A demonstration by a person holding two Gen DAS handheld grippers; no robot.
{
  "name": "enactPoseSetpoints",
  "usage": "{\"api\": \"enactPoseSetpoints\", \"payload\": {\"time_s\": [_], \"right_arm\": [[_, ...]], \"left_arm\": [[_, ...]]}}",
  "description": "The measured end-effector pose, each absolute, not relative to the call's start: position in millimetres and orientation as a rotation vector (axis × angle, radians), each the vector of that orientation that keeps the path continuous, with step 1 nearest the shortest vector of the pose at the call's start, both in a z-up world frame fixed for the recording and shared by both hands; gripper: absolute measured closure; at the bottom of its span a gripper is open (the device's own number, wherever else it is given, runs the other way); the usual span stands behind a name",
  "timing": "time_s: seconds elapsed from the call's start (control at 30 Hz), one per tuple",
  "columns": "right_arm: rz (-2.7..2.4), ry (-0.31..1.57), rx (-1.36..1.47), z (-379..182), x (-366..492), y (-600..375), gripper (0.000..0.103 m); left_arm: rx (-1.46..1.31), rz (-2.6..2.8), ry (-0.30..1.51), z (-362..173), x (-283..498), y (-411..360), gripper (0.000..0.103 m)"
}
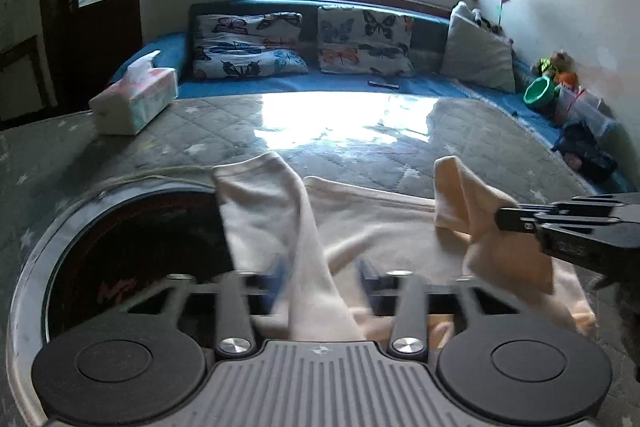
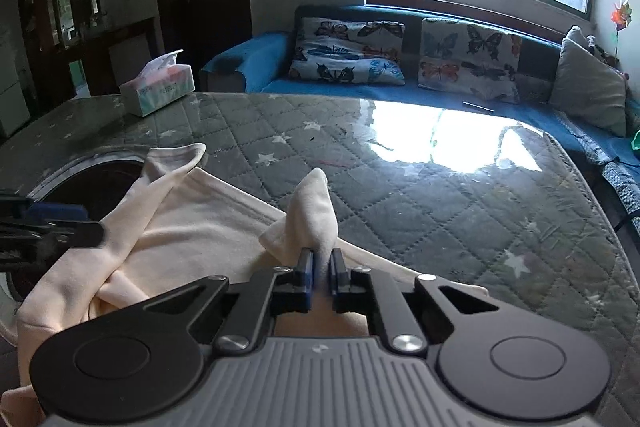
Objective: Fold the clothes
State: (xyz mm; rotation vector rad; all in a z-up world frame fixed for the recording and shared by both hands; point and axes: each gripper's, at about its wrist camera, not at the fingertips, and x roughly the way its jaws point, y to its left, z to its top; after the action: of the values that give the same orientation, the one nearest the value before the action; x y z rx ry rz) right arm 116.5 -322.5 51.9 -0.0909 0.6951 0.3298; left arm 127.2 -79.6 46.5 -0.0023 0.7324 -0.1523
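The cream garment (image 2: 192,227) lies on the quilted desk (image 2: 440,207), partly over a round dark opening (image 1: 132,247). Right tongs (image 2: 320,267) pinch its raised sleeve (pads pressed together). Left tongs (image 1: 326,273) stand spread, a sleeve loose between them.

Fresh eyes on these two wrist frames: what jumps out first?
The cream garment spread on the near side of the quilted grey table cover, with the right gripper shut on a raised fold of it. The left gripper has a strip of the same cloth running between its fingers, which stand apart. Behind, window glare falls on the cover, with a blue sofa carrying butterfly cushions and a tissue box at the far left.
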Motion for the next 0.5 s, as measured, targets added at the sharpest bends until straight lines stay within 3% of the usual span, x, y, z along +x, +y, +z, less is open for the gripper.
{"api": "enactPoseSetpoints", "payload": {"time_s": [0.1, 0.13, 0.2, 0.23, 0.5], "right_arm": [[0.316, 0.676, -0.084, 57.6, 106.6, -331.2, 0.096], [0.31, 0.667, -0.084, 60.5, 101.3, -335.6, 0.096], [0.298, 0.646, -0.081, 67.3, 88.7, -345.7, 0.096], [0.291, 0.636, -0.077, 70.6, 82.2, -351.1, 0.096], [0.189, 0.542, -0.002, 95.6, 9.9, -414.1, 0.096]], "left_arm": [[0.026, -0.159, 0.752, 38.9, 139.4, -86.2, 0.057], [0.032, -0.159, 0.759, 36.3, 141.5, -86.7, 0.073], [0.037, -0.164, 0.77, 32.1, 142.1, -85.5, 0.092], [0.033, -0.163, 0.769, 31.0, 140.3, -83.3, 0.096], [-0.022, -0.139, 0.702, 49.8, 98.5, -54.2, 0.101]]}}
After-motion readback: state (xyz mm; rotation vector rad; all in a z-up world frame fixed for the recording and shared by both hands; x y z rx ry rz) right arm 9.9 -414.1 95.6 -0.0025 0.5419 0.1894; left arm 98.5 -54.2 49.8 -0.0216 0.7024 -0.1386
